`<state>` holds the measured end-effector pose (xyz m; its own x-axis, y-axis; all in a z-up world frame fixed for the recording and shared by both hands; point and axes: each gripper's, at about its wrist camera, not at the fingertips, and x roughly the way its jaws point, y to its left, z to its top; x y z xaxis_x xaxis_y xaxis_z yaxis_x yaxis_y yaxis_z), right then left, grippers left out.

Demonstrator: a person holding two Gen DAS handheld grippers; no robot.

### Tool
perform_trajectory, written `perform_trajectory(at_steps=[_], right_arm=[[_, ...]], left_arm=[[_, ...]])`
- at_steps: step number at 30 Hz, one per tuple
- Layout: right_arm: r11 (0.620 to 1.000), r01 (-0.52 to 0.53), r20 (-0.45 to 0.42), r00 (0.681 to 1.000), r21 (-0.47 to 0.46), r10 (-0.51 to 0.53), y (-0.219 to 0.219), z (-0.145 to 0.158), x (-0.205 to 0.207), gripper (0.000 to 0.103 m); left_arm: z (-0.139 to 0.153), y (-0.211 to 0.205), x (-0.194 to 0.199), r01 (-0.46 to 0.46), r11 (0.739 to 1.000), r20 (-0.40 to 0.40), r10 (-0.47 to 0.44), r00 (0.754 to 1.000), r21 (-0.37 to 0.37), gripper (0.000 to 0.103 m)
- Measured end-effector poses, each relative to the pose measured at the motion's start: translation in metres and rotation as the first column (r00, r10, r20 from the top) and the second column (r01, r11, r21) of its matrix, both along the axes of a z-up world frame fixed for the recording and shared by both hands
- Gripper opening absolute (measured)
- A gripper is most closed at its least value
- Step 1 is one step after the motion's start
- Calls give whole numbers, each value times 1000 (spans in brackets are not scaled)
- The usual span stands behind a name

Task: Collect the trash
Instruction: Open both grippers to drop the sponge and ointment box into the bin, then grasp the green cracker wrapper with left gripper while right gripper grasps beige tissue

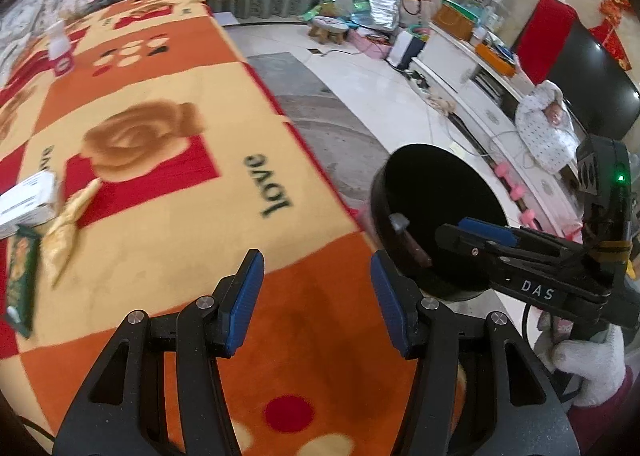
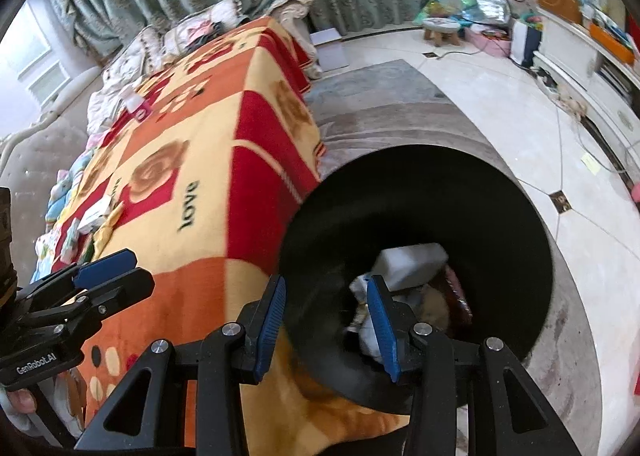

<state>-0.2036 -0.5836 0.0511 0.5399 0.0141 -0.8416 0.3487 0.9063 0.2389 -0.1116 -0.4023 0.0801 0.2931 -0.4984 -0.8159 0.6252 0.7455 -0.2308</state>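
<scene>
Hovering right gripper (image 2: 326, 320) over black bin (image 2: 320, 232) at lower centre, jaws apart, empty; left gripper (image 1: 316, 298) apart, empty too. Leaving remaining trash: wrapper (image 1: 66, 230), boxes (image 1: 30, 201) at left edge of blanket (image 1: 180, 183). Risking bumping bin rim when swinging back.
</scene>
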Motion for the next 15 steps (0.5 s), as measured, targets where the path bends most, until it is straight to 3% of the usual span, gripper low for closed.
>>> perform_trajectory(at_steps=[15], right_arm=[[981, -191, -5, 981, 34, 192, 96, -3, 54, 42]], left_arm=[[5, 132, 28, -213, 975, 43, 210, 977, 57, 54]])
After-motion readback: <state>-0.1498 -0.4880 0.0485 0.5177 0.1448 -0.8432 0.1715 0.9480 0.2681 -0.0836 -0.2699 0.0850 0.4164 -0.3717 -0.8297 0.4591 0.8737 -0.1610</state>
